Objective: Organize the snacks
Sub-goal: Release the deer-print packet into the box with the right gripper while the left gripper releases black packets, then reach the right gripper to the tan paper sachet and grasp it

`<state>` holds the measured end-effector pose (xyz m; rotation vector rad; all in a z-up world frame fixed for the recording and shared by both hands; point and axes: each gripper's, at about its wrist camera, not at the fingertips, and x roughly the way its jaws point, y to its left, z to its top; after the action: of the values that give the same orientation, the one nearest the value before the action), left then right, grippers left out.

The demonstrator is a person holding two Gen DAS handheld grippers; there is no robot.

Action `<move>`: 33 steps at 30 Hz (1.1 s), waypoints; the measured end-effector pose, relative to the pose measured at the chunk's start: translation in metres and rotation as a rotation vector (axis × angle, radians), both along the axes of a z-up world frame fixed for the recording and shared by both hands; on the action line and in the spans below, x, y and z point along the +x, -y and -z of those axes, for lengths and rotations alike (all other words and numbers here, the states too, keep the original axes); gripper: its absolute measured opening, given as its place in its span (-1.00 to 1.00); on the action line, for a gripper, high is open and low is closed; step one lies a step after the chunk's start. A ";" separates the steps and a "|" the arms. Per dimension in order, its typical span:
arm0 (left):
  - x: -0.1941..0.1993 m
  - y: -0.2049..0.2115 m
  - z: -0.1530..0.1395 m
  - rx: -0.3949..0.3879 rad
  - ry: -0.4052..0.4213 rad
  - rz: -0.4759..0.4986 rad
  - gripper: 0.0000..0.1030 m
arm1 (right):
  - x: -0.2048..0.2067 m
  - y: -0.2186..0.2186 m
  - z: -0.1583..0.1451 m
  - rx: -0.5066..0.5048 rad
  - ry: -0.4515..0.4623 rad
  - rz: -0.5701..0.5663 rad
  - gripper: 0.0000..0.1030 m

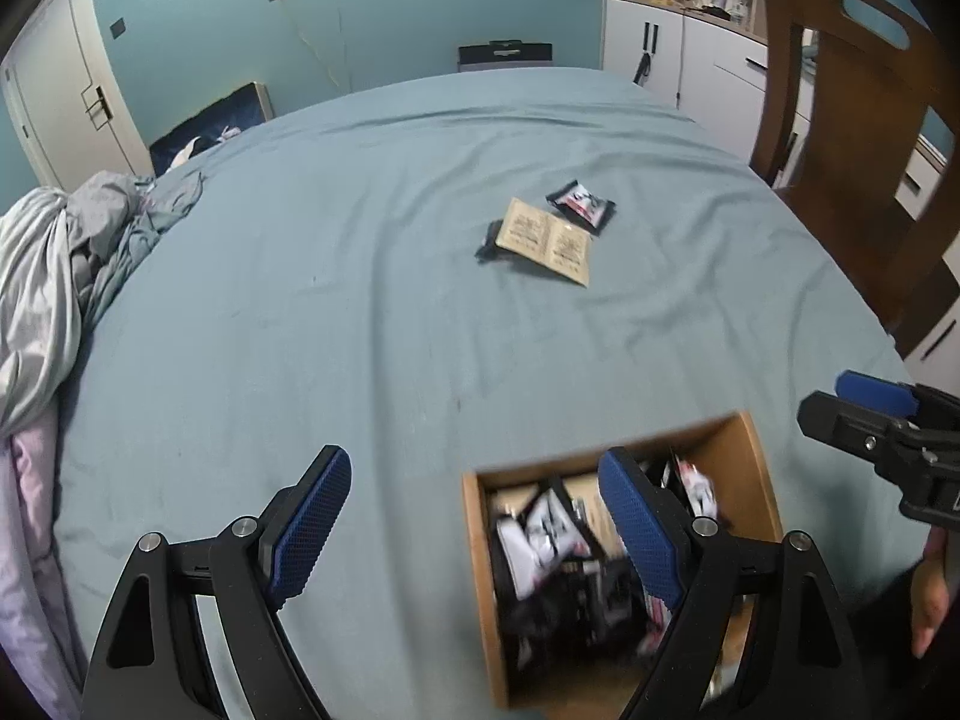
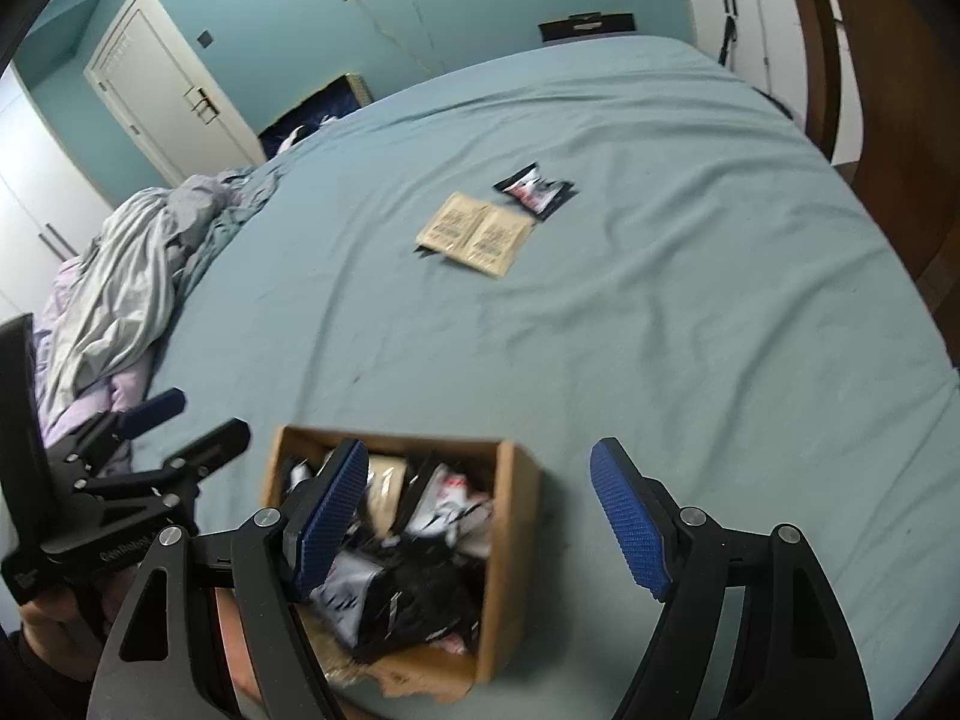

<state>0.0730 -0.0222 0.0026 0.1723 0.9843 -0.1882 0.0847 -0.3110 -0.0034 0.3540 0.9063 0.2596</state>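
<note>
Nearest the lenses, the open brown cardboard box (image 2: 510,546) crammed with black-and-white snack packets is seen on the blue-sheeted bed (image 1: 360,300), with both the left hand-held gripper (image 1: 474,531) and the right hand-held gripper (image 2: 480,525) held apart and empty just above it. Further up the bed, well apart from the box, a tan twin sachet (image 1: 545,240) overlaps one dark packet and nearly touches another black packet (image 1: 581,204), so two could be pinched together. Only the right wrist view shows the box's torn near edge.

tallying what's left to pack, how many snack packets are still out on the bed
3: a black packet, a tan double sachet beside it, and a dark packet partly under the sachet's left end. More could be hidden beneath.
</note>
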 end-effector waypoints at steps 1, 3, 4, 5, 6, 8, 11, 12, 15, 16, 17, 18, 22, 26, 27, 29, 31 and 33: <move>0.005 0.001 0.000 -0.001 0.000 -0.010 0.67 | 0.006 0.004 0.000 0.003 0.001 0.013 0.48; 0.017 -0.001 0.000 -0.029 -0.003 -0.033 0.67 | 0.006 -0.004 0.000 0.015 -0.001 0.027 0.48; 0.020 -0.003 0.001 -0.042 -0.001 -0.040 0.67 | 0.013 -0.001 0.002 0.027 -0.004 0.031 0.48; 0.022 -0.005 0.002 -0.053 0.003 -0.047 0.67 | 0.013 -0.004 0.003 0.031 -0.006 0.032 0.48; 0.023 -0.006 0.004 -0.058 0.007 -0.049 0.67 | 0.012 -0.010 0.006 0.031 -0.006 0.031 0.48; 0.024 -0.009 0.006 -0.056 0.012 -0.051 0.67 | 0.016 -0.010 0.006 0.023 0.001 0.034 0.48; 0.026 -0.012 0.010 -0.077 -0.001 -0.060 0.67 | 0.030 -0.011 0.010 0.034 0.001 0.024 0.48; 0.027 -0.012 0.011 -0.090 -0.008 -0.058 0.67 | 0.037 -0.013 0.012 0.039 -0.003 0.013 0.48; 0.030 -0.010 0.015 -0.088 -0.013 -0.044 0.67 | 0.060 -0.018 0.016 0.016 -0.003 -0.013 0.48; 0.030 -0.008 0.015 -0.078 -0.005 -0.037 0.67 | 0.069 -0.021 0.016 -0.008 0.002 -0.021 0.48; 0.031 -0.006 0.014 -0.065 0.005 -0.032 0.67 | 0.076 -0.022 0.016 -0.027 0.007 -0.026 0.48; 0.032 -0.006 0.014 -0.058 0.011 -0.032 0.67 | 0.083 -0.026 0.017 -0.048 0.012 -0.035 0.48; 0.039 -0.010 0.014 -0.095 0.001 -0.038 0.67 | 0.113 -0.041 0.023 -0.090 0.012 -0.097 0.48; 0.050 -0.016 0.023 -0.096 -0.030 -0.058 0.67 | 0.146 -0.062 0.034 -0.142 -0.008 -0.182 0.48; 0.052 -0.017 0.025 -0.094 -0.037 -0.062 0.67 | 0.154 -0.067 0.036 -0.153 -0.012 -0.202 0.48; 0.057 -0.021 0.029 -0.099 -0.052 -0.078 0.66 | 0.172 -0.078 0.041 -0.188 -0.016 -0.249 0.48; 0.060 -0.024 0.030 -0.109 -0.062 -0.088 0.66 | 0.190 -0.093 0.048 -0.241 -0.025 -0.289 0.48; 0.063 -0.027 0.032 -0.120 -0.072 -0.099 0.66 | 0.207 -0.109 0.058 -0.301 -0.023 -0.321 0.48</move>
<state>0.1363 0.0050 -0.0297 0.0066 1.0475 -0.1629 0.2919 -0.2023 -0.0609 -0.0687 1.0077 0.4080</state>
